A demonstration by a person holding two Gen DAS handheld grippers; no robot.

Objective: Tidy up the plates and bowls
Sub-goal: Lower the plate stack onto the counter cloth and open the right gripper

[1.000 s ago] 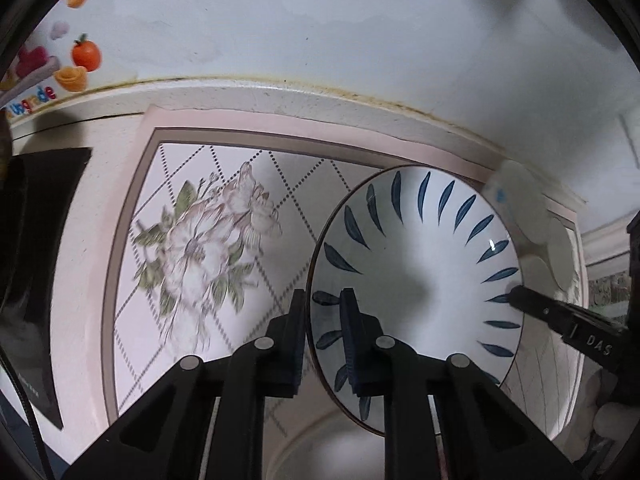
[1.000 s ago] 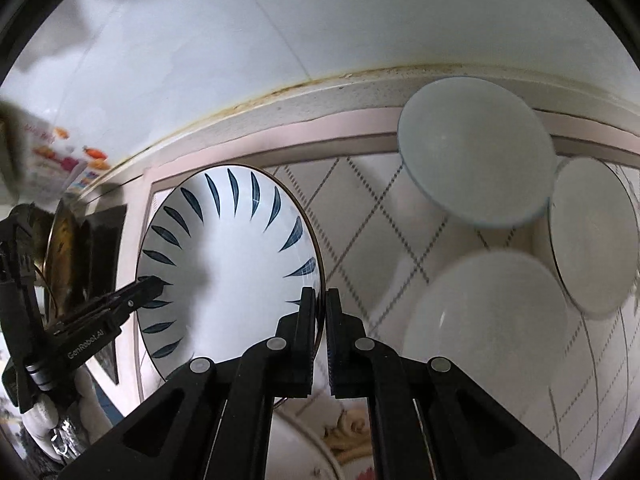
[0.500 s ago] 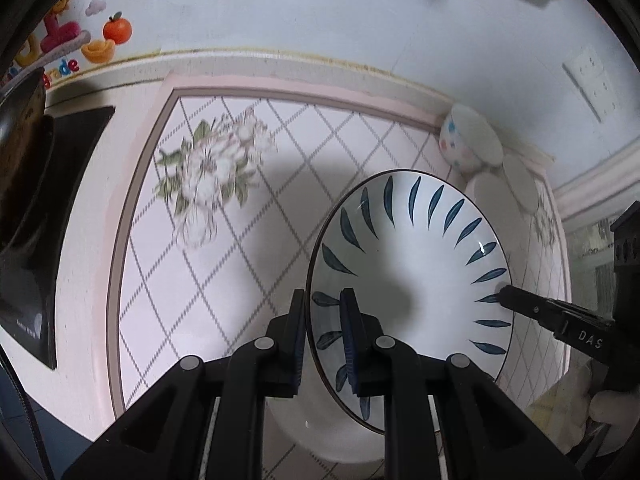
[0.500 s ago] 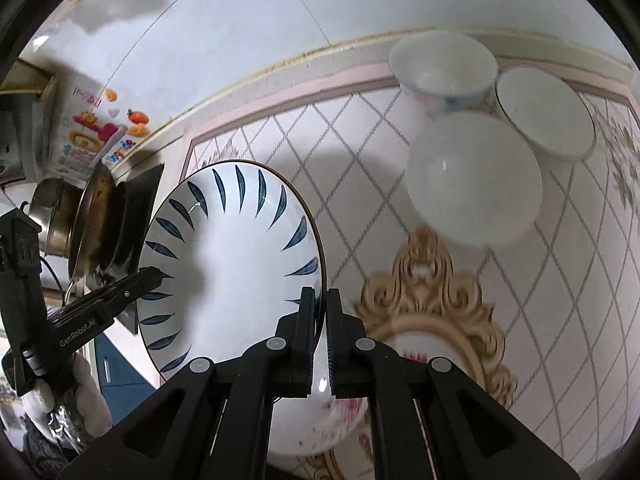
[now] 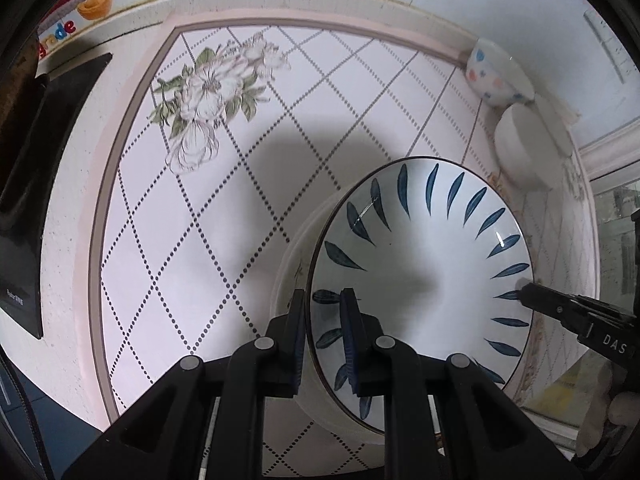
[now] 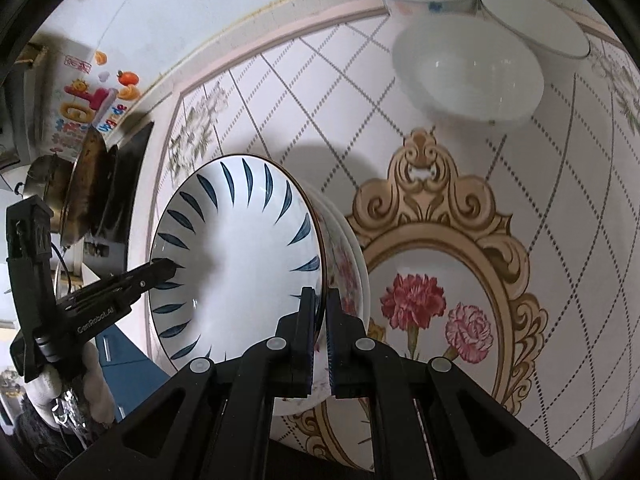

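Black right gripper (image 5: 524, 294) gripping plate (image 5: 420, 280) reads "DAS".

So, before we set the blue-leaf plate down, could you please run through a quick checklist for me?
1. Left gripper shut on blue-leaf plate rim: ok.
2. Right gripper shut on the opposite rim: ok.
3. Plate over the floral plate below: ok.
4. Plate touching it yet: cannot tell.
5. White bowl, spotted bowl and rimmed bowl stand apart from the plates: ok.

White plate (image 5: 420, 264) with blue leaf strokes
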